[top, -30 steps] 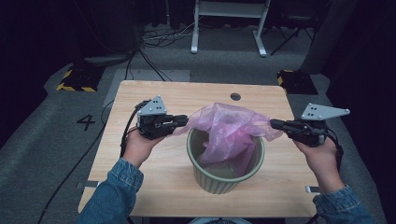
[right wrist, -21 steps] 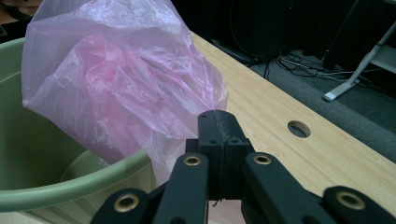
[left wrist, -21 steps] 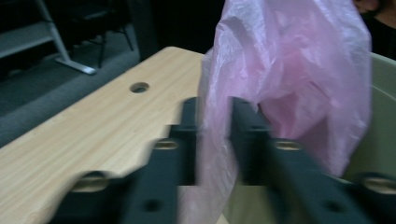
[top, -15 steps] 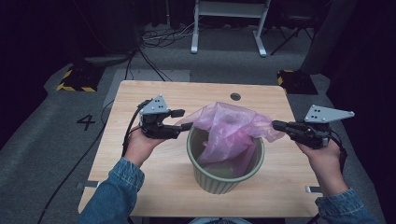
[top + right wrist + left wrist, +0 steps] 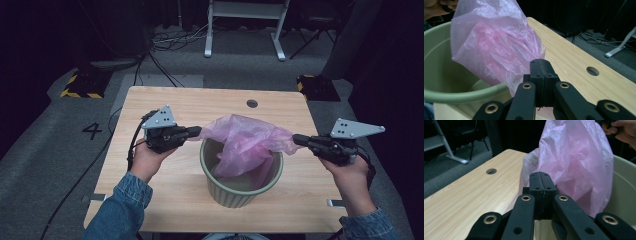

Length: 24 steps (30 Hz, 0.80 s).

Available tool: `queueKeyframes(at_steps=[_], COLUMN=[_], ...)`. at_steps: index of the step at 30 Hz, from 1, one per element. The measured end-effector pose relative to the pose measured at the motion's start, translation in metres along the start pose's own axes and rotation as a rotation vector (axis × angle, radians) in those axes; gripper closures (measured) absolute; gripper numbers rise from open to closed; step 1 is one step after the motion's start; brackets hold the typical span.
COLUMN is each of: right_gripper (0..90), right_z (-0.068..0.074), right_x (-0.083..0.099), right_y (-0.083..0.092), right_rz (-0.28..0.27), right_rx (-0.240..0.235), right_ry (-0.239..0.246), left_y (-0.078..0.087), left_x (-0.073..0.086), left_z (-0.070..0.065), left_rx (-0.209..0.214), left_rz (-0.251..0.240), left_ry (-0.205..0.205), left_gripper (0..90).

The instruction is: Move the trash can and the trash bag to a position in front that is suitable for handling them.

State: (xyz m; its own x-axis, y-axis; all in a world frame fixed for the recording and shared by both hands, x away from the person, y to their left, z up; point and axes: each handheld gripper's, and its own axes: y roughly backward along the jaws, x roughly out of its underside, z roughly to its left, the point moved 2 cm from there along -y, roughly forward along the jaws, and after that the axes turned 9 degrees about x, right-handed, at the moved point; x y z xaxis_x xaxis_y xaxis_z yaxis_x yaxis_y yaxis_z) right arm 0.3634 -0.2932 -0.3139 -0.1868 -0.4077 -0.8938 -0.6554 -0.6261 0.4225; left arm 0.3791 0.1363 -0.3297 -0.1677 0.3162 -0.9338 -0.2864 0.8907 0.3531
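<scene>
With a pink bag (image 5: 245, 145) stretched over the green bin (image 5: 240, 185) at the middle of the table (image 5: 165, 100), both grippers pulled outward, likely to spread its mouth over the rim. The right gripper (image 5: 300, 140) sat clamped on the bag's right edge, jaws shut on the thin film. The left gripper (image 5: 196, 131) had just opened and snapped shut again, regripping the left edge. Compared with a second before, both hands had barely shifted, and the bag hung much the same.

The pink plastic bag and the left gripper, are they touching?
Touching. In the high view the left gripper meets the pink plastic bag's edge; its jaws have just closed.
</scene>
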Motion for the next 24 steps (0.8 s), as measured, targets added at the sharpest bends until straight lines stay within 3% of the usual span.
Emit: queueKeyframes(at_steps=[10,18,24], right_gripper=[89.8,89.8,89.8], right_z=[0.025,0.044,0.060], right_x=[0.006,0.014,0.027], right_y=[0.016,0.029,0.033], right_rz=[-0.015,-0.024,-0.028], right_rx=[-0.055,-0.098,-0.160], right_ry=[0.053,0.091,0.123], left_y=[0.013,0.024,0.025], left_x=[0.010,0.024,0.041], left_z=[-0.023,-0.042,-0.056], left_rx=[0.033,0.089,0.131], left_rz=[-0.017,-0.021,0.008], left_ry=[-0.054,-0.088,-0.100], left_gripper=[90.0,90.0,90.0])
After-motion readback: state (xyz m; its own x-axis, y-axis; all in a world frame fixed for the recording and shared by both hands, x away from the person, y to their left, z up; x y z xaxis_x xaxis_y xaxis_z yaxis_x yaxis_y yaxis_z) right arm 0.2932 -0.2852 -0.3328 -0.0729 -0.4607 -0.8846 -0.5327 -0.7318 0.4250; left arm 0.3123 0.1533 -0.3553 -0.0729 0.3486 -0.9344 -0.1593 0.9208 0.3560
